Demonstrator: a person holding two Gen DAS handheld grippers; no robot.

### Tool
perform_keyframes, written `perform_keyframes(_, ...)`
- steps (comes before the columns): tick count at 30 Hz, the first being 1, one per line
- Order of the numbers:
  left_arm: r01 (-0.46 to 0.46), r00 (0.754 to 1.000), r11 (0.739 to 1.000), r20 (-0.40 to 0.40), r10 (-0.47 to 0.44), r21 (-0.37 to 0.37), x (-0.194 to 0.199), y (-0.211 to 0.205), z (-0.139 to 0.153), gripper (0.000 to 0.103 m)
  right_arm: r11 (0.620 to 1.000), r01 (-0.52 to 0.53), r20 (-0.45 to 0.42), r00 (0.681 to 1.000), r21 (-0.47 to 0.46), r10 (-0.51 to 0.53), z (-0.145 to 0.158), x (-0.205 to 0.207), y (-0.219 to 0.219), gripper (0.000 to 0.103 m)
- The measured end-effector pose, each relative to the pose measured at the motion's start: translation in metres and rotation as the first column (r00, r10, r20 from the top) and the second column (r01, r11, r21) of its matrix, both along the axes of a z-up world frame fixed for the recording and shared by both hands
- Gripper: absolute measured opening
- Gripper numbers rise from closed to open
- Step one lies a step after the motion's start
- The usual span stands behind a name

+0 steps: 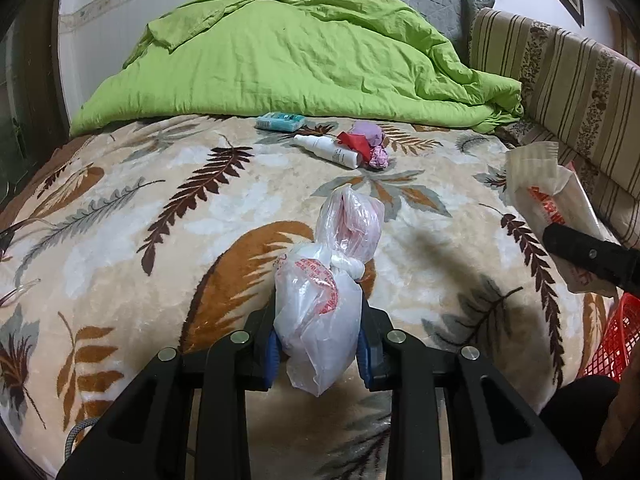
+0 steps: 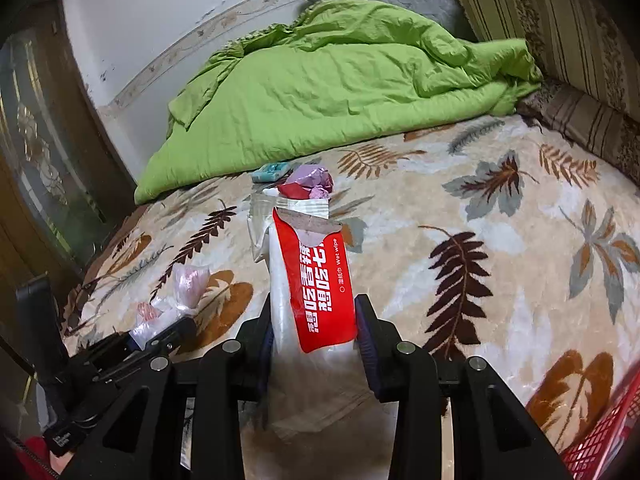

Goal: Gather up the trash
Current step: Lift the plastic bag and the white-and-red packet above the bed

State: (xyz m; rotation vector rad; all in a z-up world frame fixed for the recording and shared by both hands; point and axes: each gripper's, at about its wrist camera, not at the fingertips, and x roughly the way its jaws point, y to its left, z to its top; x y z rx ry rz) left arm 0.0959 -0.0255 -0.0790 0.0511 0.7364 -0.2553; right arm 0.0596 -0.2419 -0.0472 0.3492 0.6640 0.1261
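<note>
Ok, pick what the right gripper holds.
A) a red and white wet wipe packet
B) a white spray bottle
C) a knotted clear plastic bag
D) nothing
A: the right gripper is shut on the wet wipe packet, which sticks up between its fingers; the knotted bag is in the left gripper, and the spray bottle lies on the bed.

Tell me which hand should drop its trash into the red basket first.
Right, probably. The red basket lies at the bed's right edge, just beside the right tool, which is shut on the wet wipe packet. The left tool, shut on the knotted plastic bag, sits farther over.
</note>
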Motion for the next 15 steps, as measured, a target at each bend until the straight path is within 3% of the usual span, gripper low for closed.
perform_keyframes(15, -0.016, 1.0, 1.0, -0.013, 0.016, 0.007, 0.0077, 0.0024, -0.0083, 0.029, 0.999, -0.013, -0.011, 1.0, 0.036, 0.014, -0.0044, 0.0068, -0.0015, 0.04)
